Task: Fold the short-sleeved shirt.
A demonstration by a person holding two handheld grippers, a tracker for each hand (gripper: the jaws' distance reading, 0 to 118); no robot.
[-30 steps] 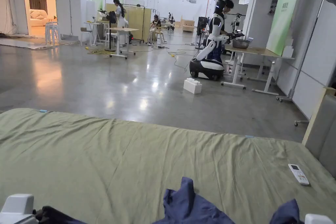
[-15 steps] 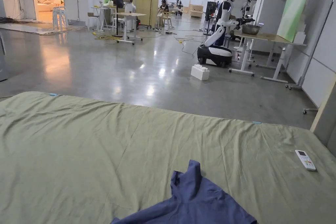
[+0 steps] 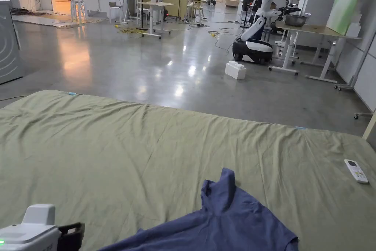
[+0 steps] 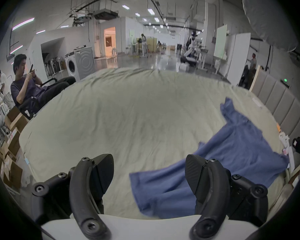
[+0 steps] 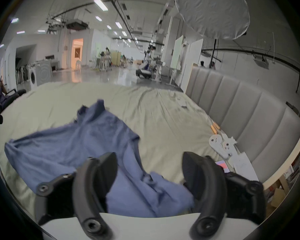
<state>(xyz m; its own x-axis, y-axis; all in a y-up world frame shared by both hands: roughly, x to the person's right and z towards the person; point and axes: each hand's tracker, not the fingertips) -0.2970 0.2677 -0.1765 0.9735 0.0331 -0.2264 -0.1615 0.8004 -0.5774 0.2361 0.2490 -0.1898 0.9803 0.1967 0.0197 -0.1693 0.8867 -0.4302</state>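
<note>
Green bed | white remote lies right of blue shirt, well apart | shirt rumpled at near edge, one sleeve pointing away | left gripper jaws spread, empty | right gripper jaws spread above shirt.

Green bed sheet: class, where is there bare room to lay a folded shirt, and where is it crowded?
Bare: the green sheet left of the blue shirt and beyond it to the far edge. Crowded: the headboard side, with the remote.

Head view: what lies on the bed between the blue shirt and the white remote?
Nothing: between the shirt and the remote the head view shows bare green sheet.
</note>
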